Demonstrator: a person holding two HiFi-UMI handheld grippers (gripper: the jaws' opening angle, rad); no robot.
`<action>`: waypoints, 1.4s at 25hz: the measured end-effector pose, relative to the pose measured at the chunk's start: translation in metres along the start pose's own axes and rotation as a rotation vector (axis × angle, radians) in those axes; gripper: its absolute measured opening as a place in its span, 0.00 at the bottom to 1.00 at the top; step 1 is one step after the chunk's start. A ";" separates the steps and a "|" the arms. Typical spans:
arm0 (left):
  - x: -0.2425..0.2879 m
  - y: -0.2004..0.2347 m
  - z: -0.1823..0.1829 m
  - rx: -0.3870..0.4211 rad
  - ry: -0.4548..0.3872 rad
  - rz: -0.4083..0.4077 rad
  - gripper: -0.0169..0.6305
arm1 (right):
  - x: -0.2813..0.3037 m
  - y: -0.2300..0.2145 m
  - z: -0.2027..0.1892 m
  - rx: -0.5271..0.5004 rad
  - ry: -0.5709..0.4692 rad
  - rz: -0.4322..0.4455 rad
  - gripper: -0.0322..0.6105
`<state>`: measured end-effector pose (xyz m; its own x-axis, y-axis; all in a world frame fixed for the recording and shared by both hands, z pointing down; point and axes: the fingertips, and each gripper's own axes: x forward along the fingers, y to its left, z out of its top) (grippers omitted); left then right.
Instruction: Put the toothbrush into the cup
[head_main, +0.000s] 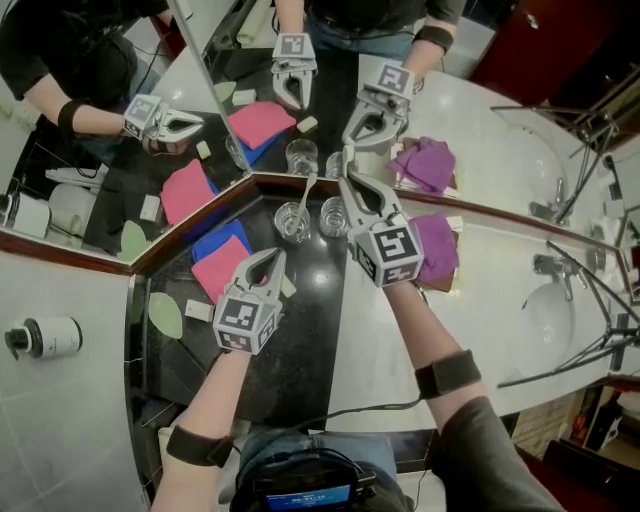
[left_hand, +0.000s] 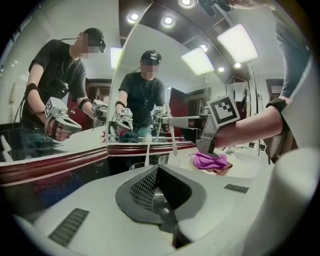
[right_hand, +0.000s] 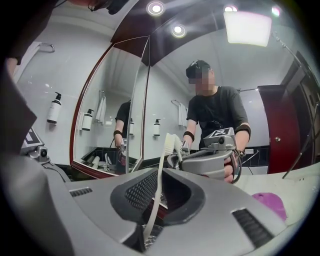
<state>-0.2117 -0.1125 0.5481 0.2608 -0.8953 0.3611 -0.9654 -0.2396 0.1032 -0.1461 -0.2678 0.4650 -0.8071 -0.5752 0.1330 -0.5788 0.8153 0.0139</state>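
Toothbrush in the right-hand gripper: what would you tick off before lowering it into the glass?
1. Grip: the right gripper is closed on the toothbrush, which stands upright with its bristles up: ok.
2. Aim: a glass cup sits right under the handle's end: ok.
3. Cup free: it looks empty, while the neighbouring cup holds a second toothbrush: ok.
4. Other hand: the left gripper is shut, empty and apart from both cups: ok.
5. Handle end past the rim: cannot tell.
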 end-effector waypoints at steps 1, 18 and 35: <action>0.001 0.000 0.000 -0.004 0.002 -0.001 0.03 | 0.003 0.001 -0.003 -0.001 0.005 0.005 0.12; -0.013 0.007 -0.011 -0.008 0.012 0.019 0.03 | 0.004 0.001 -0.086 -0.008 0.201 -0.024 0.13; -0.035 0.001 -0.009 -0.017 0.022 0.032 0.03 | -0.024 -0.016 -0.110 0.058 0.319 -0.113 0.27</action>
<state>-0.2218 -0.0783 0.5442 0.2296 -0.8939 0.3850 -0.9731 -0.2042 0.1063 -0.1051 -0.2597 0.5702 -0.6654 -0.6048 0.4375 -0.6756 0.7372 -0.0085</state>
